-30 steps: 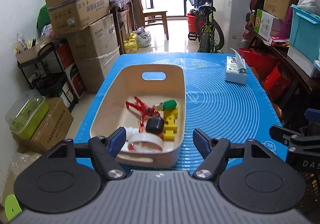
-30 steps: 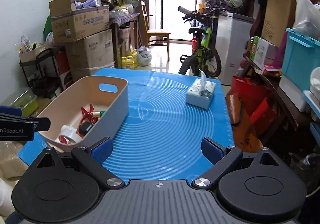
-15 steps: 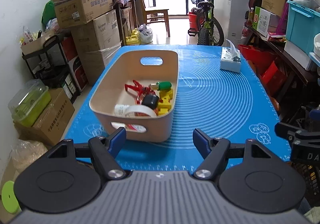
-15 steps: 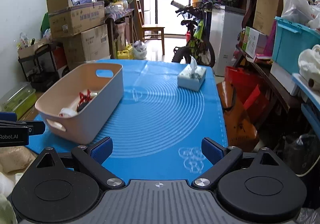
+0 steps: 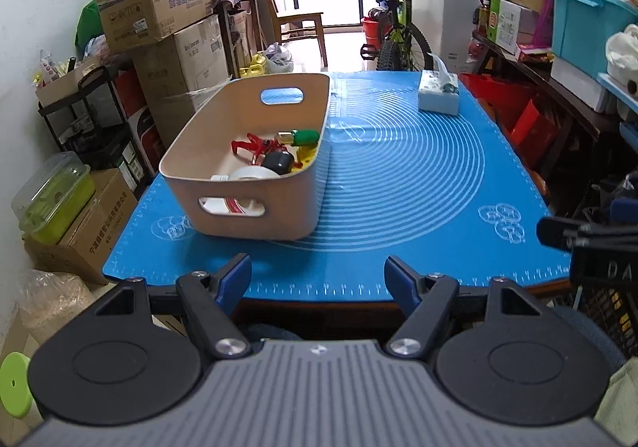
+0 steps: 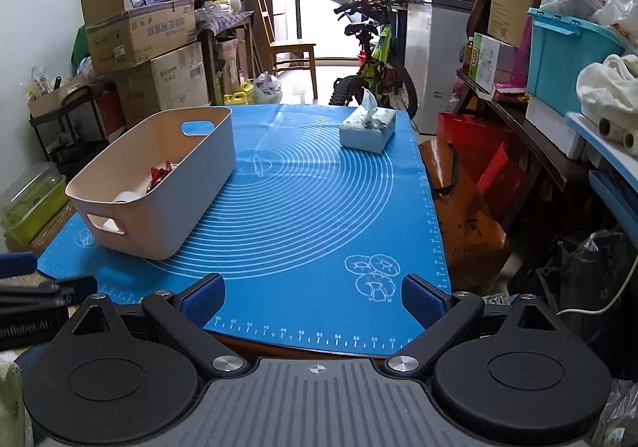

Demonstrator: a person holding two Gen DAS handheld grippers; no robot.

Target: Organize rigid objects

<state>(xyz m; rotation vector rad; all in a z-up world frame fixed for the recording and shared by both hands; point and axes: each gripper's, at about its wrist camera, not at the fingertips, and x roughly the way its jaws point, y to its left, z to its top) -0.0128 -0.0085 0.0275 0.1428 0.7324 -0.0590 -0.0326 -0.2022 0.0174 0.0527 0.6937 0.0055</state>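
- Jaws of the left hand-held gripper (image 5: 318,279) stand wide apart at the bottom of the left wrist view, with nothing between the blue pads (image 5: 235,279); they sit at the near edge of the desk (image 5: 398,176).
- Jaws of the right hand-held gripper (image 6: 313,301) are likewise spread and empty, low in the right wrist view, over the near edge of the blue mat (image 6: 319,207).
- Part of the right tool shows black at the right edge of the left wrist view; part of the left tool shows at the lower left of the right wrist view.
- Beyond the grippers, the mat covers the desk top, printed with white rings and a ruler along its near edge.
- Bin (image 5: 255,215), beige with cut-out handles at both ends, stands on the mat left of centre in both views, apart from both grippers.
- Inside the bin, in the left wrist view: red toy (image 5: 255,146), green-capped item (image 5: 303,136), black item (image 5: 278,162), yellow pieces (image 5: 307,158) against the right wall, and white tape roll (image 5: 249,174) nearest the front wall.
- In the right wrist view only a bit of red and white shows above the bin's rim.
- Tissue box (image 5: 438,96) lies on the mat at the far right, well apart from the bin.
- Bicycle (image 5: 392,36) stands behind the desk in the upper centre.
- Cardboard boxes (image 5: 159,12) are stacked in the upper left.
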